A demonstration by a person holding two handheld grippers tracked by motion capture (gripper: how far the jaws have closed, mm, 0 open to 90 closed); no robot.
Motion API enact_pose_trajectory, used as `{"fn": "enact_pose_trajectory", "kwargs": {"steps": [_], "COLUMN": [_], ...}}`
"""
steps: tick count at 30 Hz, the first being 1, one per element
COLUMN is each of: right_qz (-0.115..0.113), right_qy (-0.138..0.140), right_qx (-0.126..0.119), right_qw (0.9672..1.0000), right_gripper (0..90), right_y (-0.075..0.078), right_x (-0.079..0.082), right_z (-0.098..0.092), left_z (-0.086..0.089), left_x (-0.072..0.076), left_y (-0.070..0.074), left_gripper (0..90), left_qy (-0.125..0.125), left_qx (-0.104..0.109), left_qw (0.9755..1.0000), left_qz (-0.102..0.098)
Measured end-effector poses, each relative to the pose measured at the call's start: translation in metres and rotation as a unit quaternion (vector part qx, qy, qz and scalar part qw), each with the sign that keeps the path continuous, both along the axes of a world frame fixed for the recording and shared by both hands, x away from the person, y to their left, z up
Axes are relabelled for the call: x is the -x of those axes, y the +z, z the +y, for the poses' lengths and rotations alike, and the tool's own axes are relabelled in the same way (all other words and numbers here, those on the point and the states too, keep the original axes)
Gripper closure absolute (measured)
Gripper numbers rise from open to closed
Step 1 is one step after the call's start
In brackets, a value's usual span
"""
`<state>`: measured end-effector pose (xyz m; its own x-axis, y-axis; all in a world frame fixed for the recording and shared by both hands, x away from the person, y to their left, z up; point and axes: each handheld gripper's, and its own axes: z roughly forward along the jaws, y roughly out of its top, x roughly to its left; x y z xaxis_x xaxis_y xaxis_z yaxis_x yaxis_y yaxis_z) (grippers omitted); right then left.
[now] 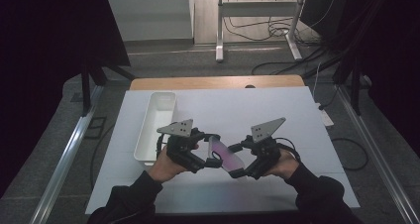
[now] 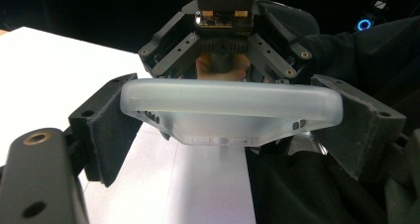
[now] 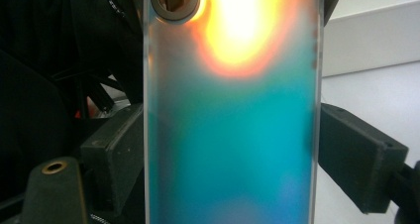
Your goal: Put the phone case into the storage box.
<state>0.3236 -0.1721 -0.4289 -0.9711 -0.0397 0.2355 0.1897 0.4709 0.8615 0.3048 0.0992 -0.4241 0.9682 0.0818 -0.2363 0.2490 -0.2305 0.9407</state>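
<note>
Gleaming with a frosted, iridescent sheen, the phone case [image 1: 226,154] hung above the white worktop [image 1: 277,110], held between the two grippers at about 6 o'clock of the sheet. The left gripper [image 1: 214,159] had its fingers clenched on one end of the case, the right gripper [image 1: 238,160] grasped its long sides. The right gripper view showed teal and orange reflections [image 3: 233,135] and an oval camera cutout [image 3: 174,3]; the left gripper view showed its milky edge [image 2: 230,107] with small port slots. A white tray [image 1: 154,125] lay at 10 o'clock.
</note>
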Motion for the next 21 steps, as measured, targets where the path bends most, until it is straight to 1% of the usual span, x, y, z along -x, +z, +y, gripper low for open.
{"fn": "enact_pose_trajectory", "kwargs": {"steps": [3, 6, 7, 8, 9, 10, 11, 13, 16, 19, 21], "right_qz": [-0.004, -0.010, -0.012, -0.017, -0.017, -0.021, -0.031, -0.056, -0.064, -0.065, -0.065], "right_qy": [-0.001, -0.007, -0.011, -0.017, -0.017, -0.023, -0.029, -0.038, -0.052, -0.066, -0.085], "right_qx": [-0.001, 0.000, 0.002, 0.005, 0.005, 0.012, 0.022, 0.032, 0.039, 0.046, 0.052], "right_qw": [1.0000, 0.9999, 0.9999, 0.9997, 0.9997, 0.9994, 0.9988, 0.9972, 0.9958, 0.9946, 0.9929], "right_gripper": [16.7, 15.8, 14.5, 10.2, 10.2, 7.7, 4.1, 0.0, 0.0, 0.0, 0.0], "right_y": [0.000, 0.000, -0.001, -0.001, -0.001, -0.001, -0.002, -0.003, -0.003, -0.003, -0.004], "right_x": [0.000, -0.001, -0.001, -0.001, -0.001, -0.001, -0.001, 0.002, 0.002, 0.000, -0.001], "right_z": [0.000, 0.000, 0.000, 0.000, 0.000, 0.001, 0.001, 0.001, 0.000, -0.004, -0.007], "left_z": [0.000, 0.001, 0.002, 0.004, 0.004, 0.006, 0.007, 0.010, 0.011, 0.011, 0.011], "left_x": [-0.001, -0.001, -0.001, -0.002, -0.002, -0.003, -0.003, -0.004, -0.005, -0.005, -0.006], "left_y": [0.000, 0.001, 0.001, 0.002, 0.002, 0.003, 0.003, 0.004, 0.005, 0.006, 0.007], "left_gripper": [17.2, 17.3, 17.3, 17.4, 17.4, 17.4, 17.4, 17.4, 17.3, 17.3, 17.3], "left_qy": [0.001, 0.012, 0.016, 0.024, 0.024, 0.027, 0.034, 0.041, 0.050, 0.065, 0.074], "left_qx": [-0.002, -0.004, -0.005, -0.004, -0.004, -0.003, -0.004, -0.006, -0.016, -0.034, -0.044], "left_qw": [1.0000, 0.9999, 0.9999, 0.9997, 0.9997, 0.9996, 0.9994, 0.9991, 0.9986, 0.9973, 0.9962], "left_qz": [0.002, 0.002, 0.003, 0.004, 0.004, 0.007, 0.008, 0.010, 0.010, 0.007, 0.007]}}
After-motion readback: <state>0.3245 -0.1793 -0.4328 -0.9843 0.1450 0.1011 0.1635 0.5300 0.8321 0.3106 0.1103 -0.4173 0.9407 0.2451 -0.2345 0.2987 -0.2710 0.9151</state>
